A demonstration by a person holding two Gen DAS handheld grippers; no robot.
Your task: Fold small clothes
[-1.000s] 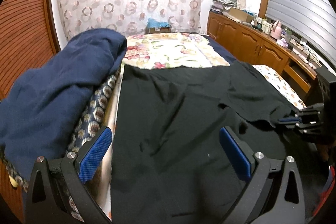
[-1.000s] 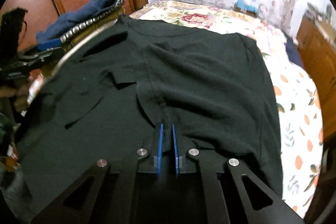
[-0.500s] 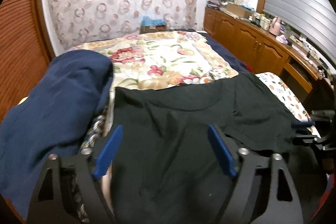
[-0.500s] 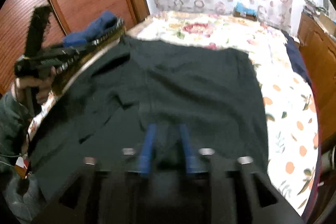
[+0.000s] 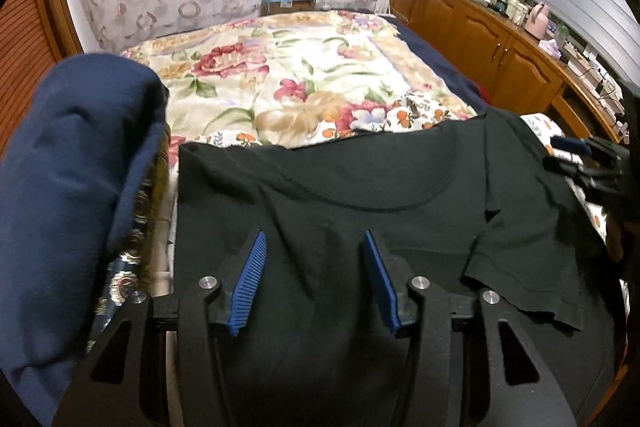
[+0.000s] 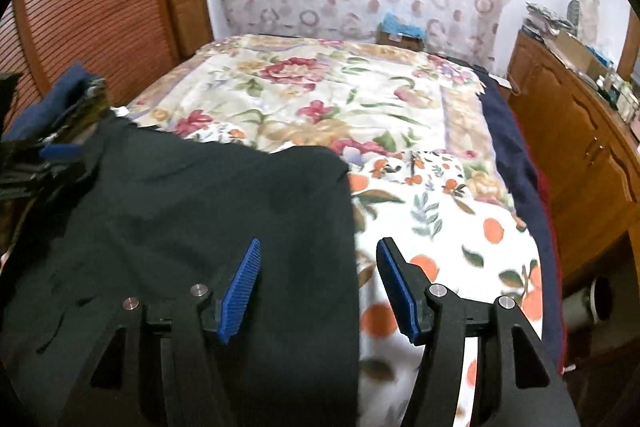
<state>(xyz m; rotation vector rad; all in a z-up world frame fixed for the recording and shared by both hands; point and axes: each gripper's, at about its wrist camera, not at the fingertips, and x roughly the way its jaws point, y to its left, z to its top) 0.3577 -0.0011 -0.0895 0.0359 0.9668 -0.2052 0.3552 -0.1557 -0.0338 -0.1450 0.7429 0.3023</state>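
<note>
A black T-shirt (image 5: 360,187) lies spread on the bed, its neckline toward the far side and one short sleeve (image 5: 524,259) at the right. My left gripper (image 5: 314,255) is open and empty, held just above the shirt's middle. The shirt also shows in the right wrist view (image 6: 208,219). My right gripper (image 6: 318,263) is open and empty over the shirt's right edge, with one finger above the shirt and the other above the bedspread. The right gripper shows at the right edge of the left wrist view (image 5: 576,155).
A floral bedspread (image 5: 288,87) covers the bed. A dark blue cloth pile (image 5: 68,195) lies at the left. A wooden cabinet (image 5: 500,43) with clutter runs along the right. A slatted wooden door (image 6: 92,7) stands at the left.
My right gripper has opened and let go of the shirt, and has shifted right to the shirt's edge. My left gripper has narrowed its opening and moved forward over the shirt.
</note>
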